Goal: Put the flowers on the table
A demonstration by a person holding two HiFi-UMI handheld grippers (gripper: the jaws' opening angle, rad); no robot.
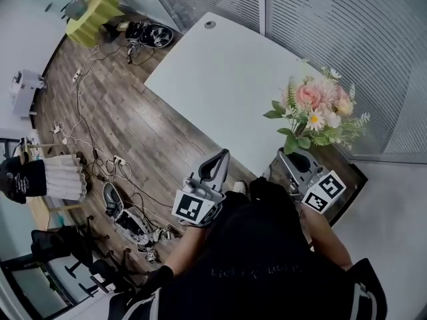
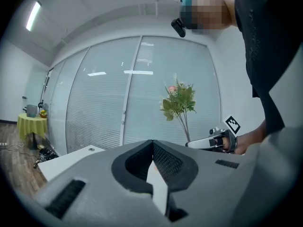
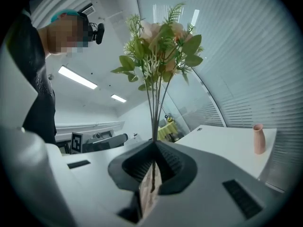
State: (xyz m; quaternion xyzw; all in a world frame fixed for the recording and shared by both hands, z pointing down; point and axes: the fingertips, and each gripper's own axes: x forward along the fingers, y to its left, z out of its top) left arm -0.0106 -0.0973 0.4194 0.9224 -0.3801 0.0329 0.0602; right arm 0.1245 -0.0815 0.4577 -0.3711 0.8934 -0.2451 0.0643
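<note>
A bunch of pink and white flowers (image 1: pixel 319 109) with green leaves stands upright over the right edge of the white table (image 1: pixel 220 79). My right gripper (image 1: pixel 298 160) is shut on its thin stems. In the right gripper view the stems (image 3: pixel 154 122) rise from the shut jaws to the blooms (image 3: pixel 161 41). My left gripper (image 1: pixel 215 167) hovers beside the table's near edge, shut with nothing in it. The left gripper view shows its tips (image 2: pixel 152 142) meeting, with the flowers (image 2: pixel 179 100) and the right gripper (image 2: pixel 215 141) beyond them.
A small pink vase (image 3: pixel 258 138) stands on the white table (image 3: pixel 222 136) near the window. Blinds behind glass (image 1: pixel 347 32) run along the table's far side. Cables (image 1: pixel 93 132) cross the wooden floor, and a yellow-covered table (image 1: pixel 93 15) stands at the far left.
</note>
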